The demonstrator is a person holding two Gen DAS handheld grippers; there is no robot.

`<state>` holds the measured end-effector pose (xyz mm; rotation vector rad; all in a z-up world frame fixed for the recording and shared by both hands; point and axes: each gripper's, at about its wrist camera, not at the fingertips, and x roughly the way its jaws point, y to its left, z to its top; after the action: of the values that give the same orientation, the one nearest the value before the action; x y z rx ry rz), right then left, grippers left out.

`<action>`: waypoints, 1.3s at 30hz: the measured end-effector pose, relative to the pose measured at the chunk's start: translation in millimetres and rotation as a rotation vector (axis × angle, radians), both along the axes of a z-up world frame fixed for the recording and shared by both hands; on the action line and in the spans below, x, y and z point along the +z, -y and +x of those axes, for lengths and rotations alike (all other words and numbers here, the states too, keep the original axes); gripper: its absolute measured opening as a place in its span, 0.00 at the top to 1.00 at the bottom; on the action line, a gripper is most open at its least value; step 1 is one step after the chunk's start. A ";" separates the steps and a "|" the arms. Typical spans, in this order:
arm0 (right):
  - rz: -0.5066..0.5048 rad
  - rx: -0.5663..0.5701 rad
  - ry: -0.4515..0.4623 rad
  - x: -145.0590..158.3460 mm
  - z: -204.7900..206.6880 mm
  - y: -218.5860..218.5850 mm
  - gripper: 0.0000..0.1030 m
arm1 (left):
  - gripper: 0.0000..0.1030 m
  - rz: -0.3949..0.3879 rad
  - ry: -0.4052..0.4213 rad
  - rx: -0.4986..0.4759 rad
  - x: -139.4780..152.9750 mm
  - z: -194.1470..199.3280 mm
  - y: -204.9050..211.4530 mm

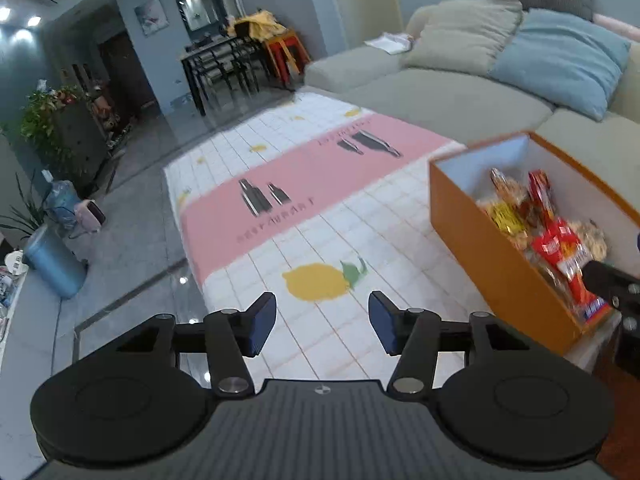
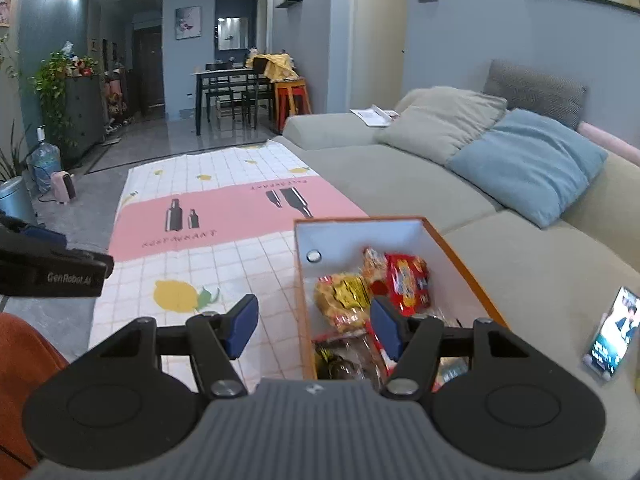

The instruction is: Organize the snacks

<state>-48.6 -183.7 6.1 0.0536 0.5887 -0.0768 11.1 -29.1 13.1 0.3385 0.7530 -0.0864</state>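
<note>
An orange box [image 1: 480, 240] with a white inside stands at the right side of the cloth-covered table, holding several snack packets [image 1: 556, 240]. My left gripper [image 1: 322, 322] hangs open over the cloth near a printed lemon, left of the box, with nothing between its blue pads. In the right wrist view the same box [image 2: 452, 240] lies just ahead, with red and yellow snack packets [image 2: 408, 284] inside. My right gripper [image 2: 314, 326] is open above the box's near left wall, its right finger over the packets, holding nothing. The left gripper's body [image 2: 52, 268] shows at the left edge.
The table carries a white and pink checked cloth [image 1: 304, 184]. A grey sofa [image 2: 400, 176] with beige and blue cushions runs along the right. A lit phone [image 2: 610, 334] lies on the sofa beside the box. A dining table, plants and a bin stand farther off.
</note>
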 end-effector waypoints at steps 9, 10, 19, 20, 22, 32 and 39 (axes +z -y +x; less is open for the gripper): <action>-0.022 -0.006 -0.127 -33.3 3.0 -11.3 0.41 | 0.39 -0.006 -0.148 -0.045 -37.2 -17.0 12.7; -0.023 -0.002 -0.134 -36.0 3.0 -12.9 0.41 | 0.39 0.003 -0.145 -0.039 -39.1 -19.2 12.9; -0.022 -0.005 -0.153 -44.7 5.8 -15.5 0.41 | 0.39 0.012 -0.139 -0.019 -41.4 -20.2 10.4; -0.022 -0.008 -0.151 -44.5 6.0 -14.8 0.41 | 0.39 0.011 -0.139 -0.017 -41.3 -19.6 9.8; -0.022 -0.011 -0.148 -44.3 6.9 -14.3 0.41 | 0.39 0.008 -0.141 -0.014 -41.0 -19.3 9.1; -0.046 0.001 -0.142 -43.5 5.5 -18.6 0.41 | 0.39 0.003 -0.142 -0.010 -40.0 -20.3 6.1; -0.048 0.006 -0.141 -43.7 5.7 -20.2 0.41 | 0.39 -0.001 -0.145 -0.005 -39.2 -19.3 3.4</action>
<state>-42.9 -163.5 -37.6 -0.0003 0.7276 -0.0889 -8.2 -32.5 -26.0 0.3353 0.8957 -0.1172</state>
